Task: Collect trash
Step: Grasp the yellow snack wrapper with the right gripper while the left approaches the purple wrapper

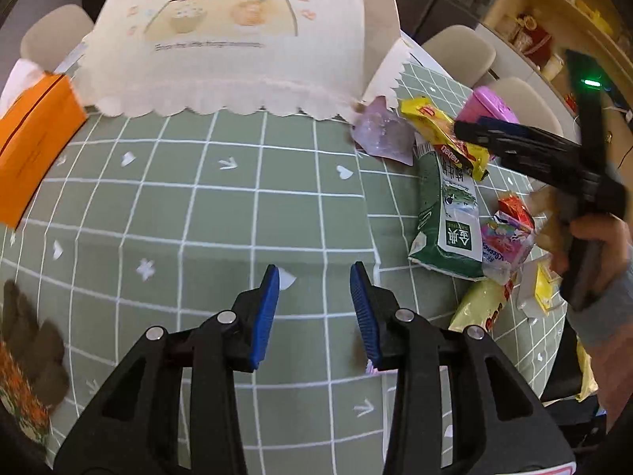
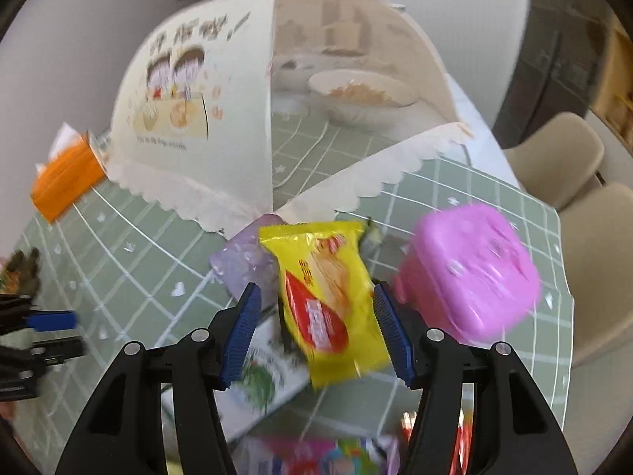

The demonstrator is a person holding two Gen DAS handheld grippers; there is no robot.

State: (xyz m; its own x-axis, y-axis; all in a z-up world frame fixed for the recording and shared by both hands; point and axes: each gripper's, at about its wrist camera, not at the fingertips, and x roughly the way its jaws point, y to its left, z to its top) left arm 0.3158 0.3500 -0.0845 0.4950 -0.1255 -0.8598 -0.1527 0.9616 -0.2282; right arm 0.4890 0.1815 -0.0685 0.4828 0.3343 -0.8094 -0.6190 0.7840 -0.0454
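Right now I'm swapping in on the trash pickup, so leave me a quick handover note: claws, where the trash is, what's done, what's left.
Left claw: open, empty, over bare green tablecloth.
Right claw: yellow snack wrapper sits between its fingers; whether the pads press on it is unclear.
Pink lidded bin stands just right of the wrapper, lid shut.
Still on the table: green milk carton, purple wrapper, colourful tissue pack, pale yellow packet.
Done: nothing visibly binned.
Left: open bin, drop everything in.
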